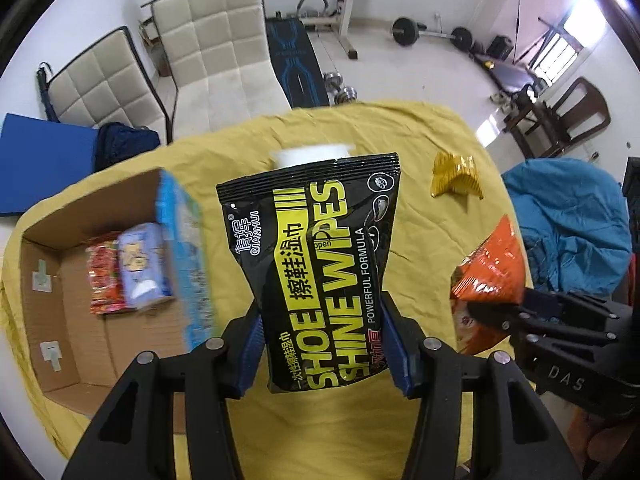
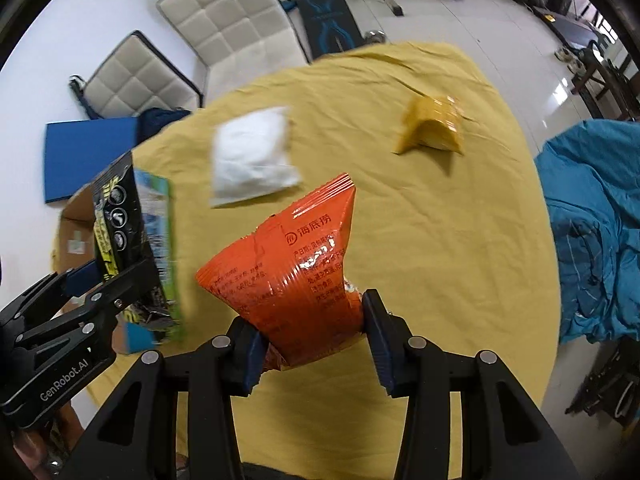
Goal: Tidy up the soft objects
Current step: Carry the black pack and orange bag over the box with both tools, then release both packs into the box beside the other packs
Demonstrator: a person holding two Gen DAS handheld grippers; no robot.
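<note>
My left gripper (image 1: 324, 344) pinches the shoe wipes pack (image 1: 316, 264) aloft, beside the cardboard box (image 1: 48, 320). My right gripper (image 2: 316, 344) pinches the orange sachet (image 2: 296, 276) by a crumpled corner. Risk: the slick foil slips from that narrow hold and drops onto the yellow cloth (image 2: 440, 240).

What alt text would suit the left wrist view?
The left gripper holds a black wipes pack above a yellow cloth. A cardboard box with packets lies left; the right gripper holds an orange packet.
</note>
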